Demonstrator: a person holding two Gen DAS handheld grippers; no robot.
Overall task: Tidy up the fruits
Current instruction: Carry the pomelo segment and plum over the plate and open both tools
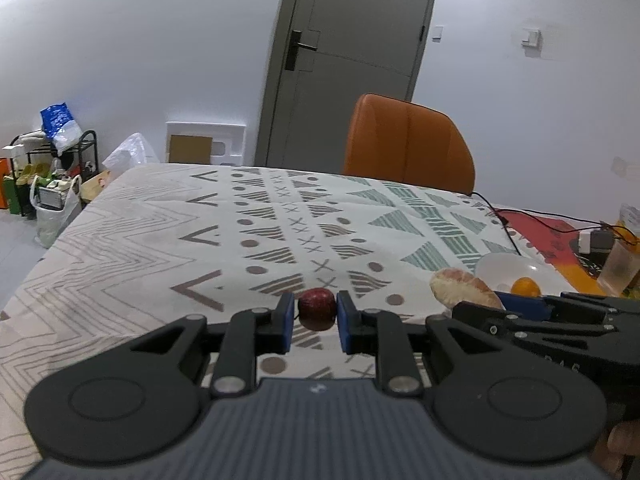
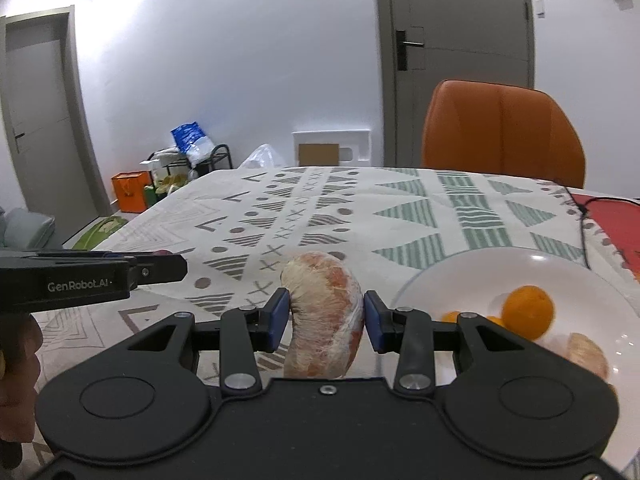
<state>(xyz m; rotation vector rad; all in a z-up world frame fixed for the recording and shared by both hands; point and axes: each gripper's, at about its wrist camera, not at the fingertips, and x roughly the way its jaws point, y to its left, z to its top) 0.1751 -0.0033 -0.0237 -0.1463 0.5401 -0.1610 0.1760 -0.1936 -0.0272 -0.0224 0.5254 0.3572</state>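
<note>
Plate [image 2: 600, 360] interior with oranges [image 2: 528, 312] shows only rightward.

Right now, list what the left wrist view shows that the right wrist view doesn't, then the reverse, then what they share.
Only the left wrist view: the left gripper shut on a dark red fruit, plus a translucent cup and a white adapter at the table's right end.

Only the right wrist view: a second grey door at left, an orange bag on the floor, and a peeled segment in the bowl.

Both: the right gripper holding the wrapped pomelo wedge, the white bowl with an orange, the patterned tablecloth and the orange chair.
</note>
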